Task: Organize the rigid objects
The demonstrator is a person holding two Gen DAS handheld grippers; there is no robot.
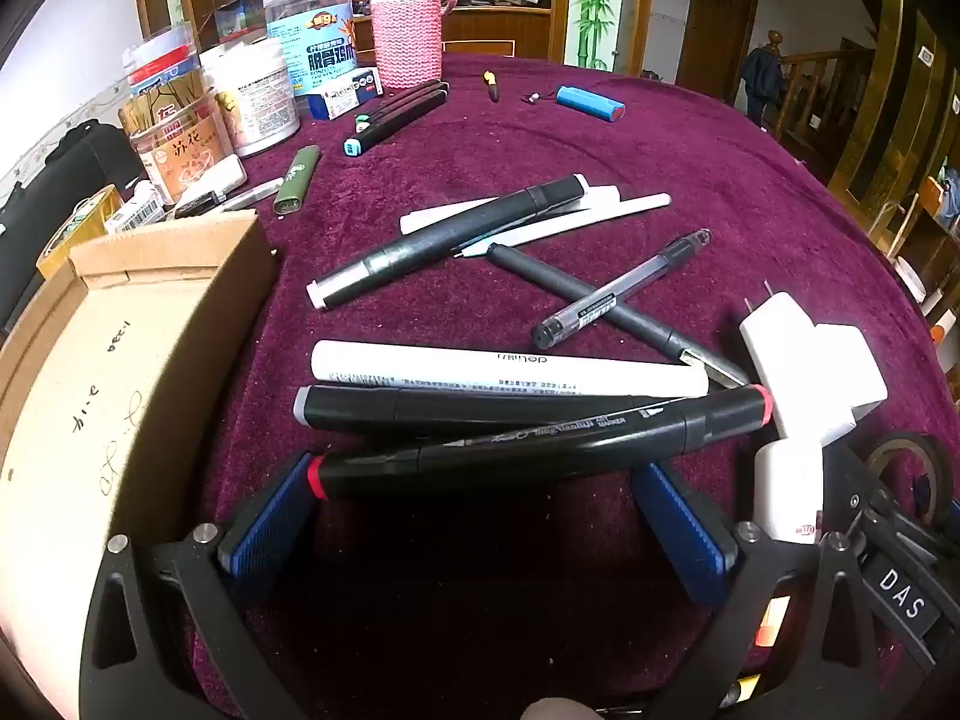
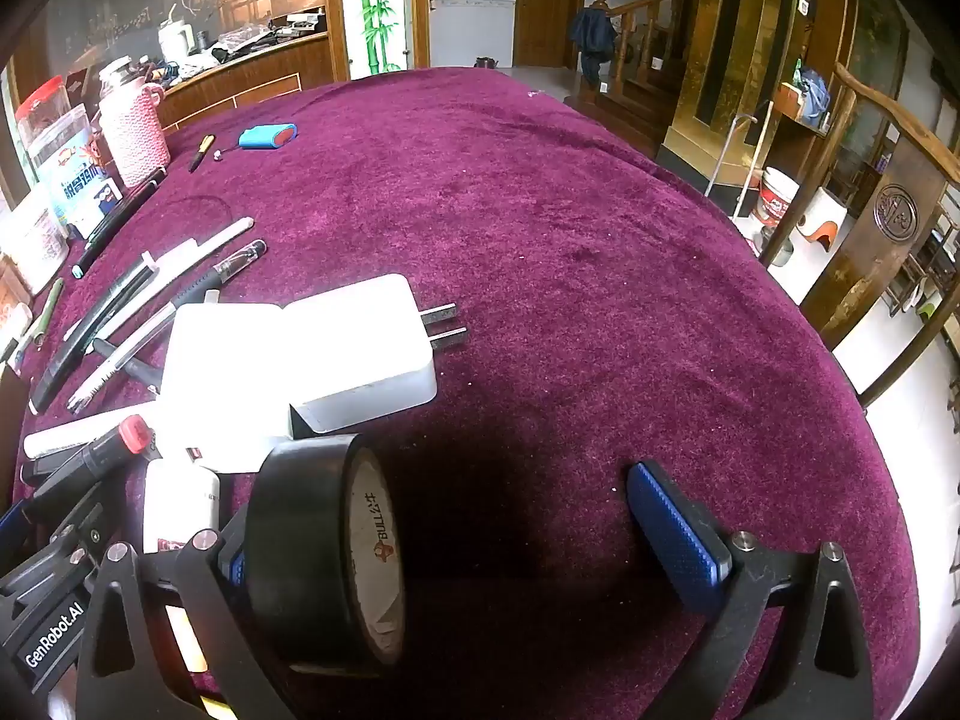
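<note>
My left gripper (image 1: 480,510) is open, its blue pads just short of a black marker with red ends (image 1: 540,450) lying crosswise. Beyond it lie a second black marker (image 1: 480,411), a white marker (image 1: 510,369), a clear gel pen (image 1: 624,288) and more pens. White plug adapters (image 1: 804,366) sit at the right. My right gripper (image 2: 480,540) is open; a roll of black tape (image 2: 324,552) stands on edge against its left pad (image 2: 237,567). The adapters (image 2: 354,348) lie just ahead of it.
A cardboard box (image 1: 120,372) stands at the left of the purple tablecloth (image 2: 600,252). Jars (image 1: 180,144), a pink knitted bottle (image 1: 408,36), a green lighter (image 1: 297,180) and a blue cylinder (image 1: 588,103) crowd the far left. The table edge curves off to the right.
</note>
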